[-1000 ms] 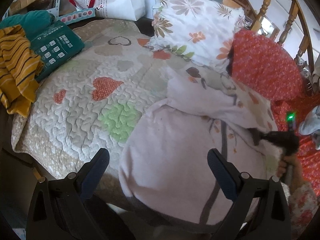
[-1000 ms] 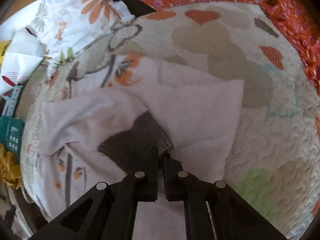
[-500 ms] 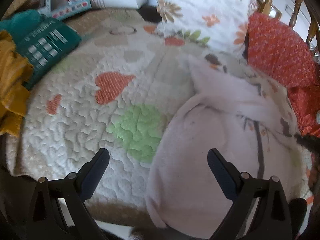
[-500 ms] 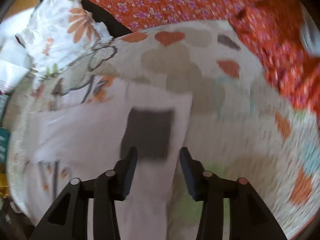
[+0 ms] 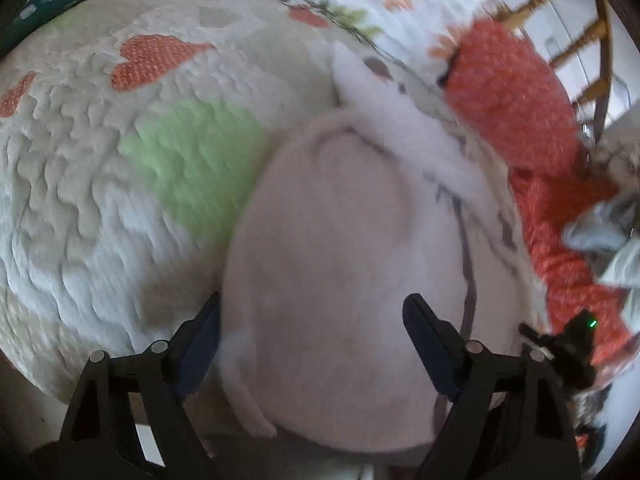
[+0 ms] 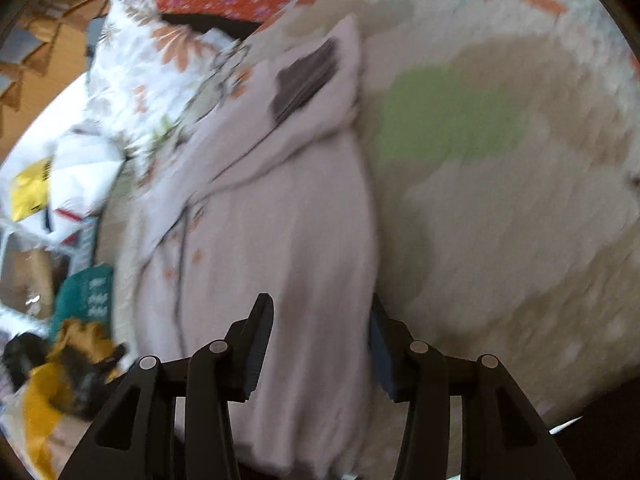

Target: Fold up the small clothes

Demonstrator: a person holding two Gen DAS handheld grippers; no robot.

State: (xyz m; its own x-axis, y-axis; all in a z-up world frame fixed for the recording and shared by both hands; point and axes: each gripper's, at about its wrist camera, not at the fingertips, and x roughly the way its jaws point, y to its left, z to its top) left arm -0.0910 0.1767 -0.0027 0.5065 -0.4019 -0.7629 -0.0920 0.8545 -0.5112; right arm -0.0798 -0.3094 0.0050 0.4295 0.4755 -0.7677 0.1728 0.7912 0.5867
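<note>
Pale pink garment lies spread on the heart-patterned quilt of the bed, its grey cuff folded over near 12 o'clock in the right wrist view. Left tool straddles its near end — jaws wide but just closing in. Right tool has just opened partway, cloth between its jaws, gripping nothing. An orange floral pillow sits at 2 o'clock.

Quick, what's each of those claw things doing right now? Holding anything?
Left gripper: open, jaws just narrowing, astride the pale pink garment, not pinching it.
Right gripper: open, holding nothing, over the garment.
</note>
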